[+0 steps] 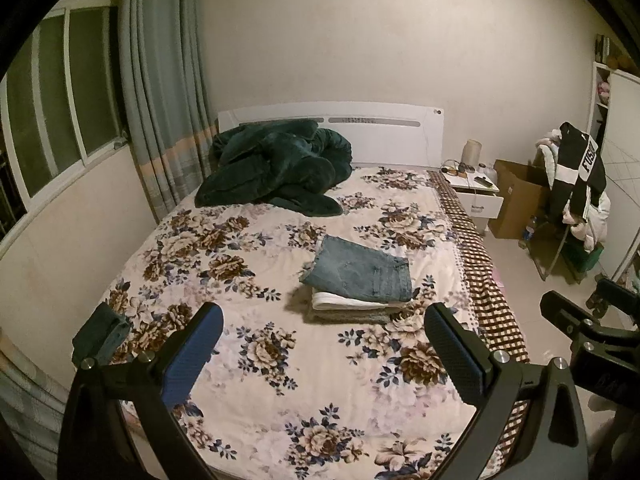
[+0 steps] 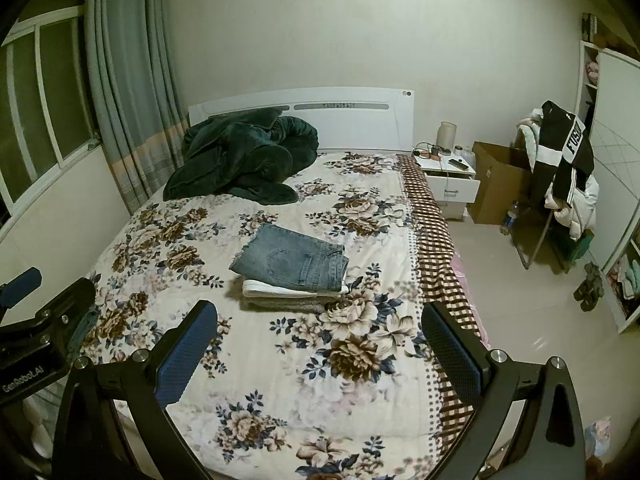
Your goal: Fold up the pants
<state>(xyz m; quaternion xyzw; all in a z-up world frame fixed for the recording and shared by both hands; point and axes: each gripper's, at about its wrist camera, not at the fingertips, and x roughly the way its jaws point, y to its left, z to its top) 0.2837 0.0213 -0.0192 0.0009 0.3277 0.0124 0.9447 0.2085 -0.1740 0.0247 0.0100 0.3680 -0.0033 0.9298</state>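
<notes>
Lying folded: denim pants (image 2: 290,262) (square-edged)

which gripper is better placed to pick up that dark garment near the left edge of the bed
Left, probably. The dark garment lies just beside the left gripper, next to its left finger. In the right wrist view the left tool stands between the right gripper and that edge. Both are open and hold nothing.
</notes>
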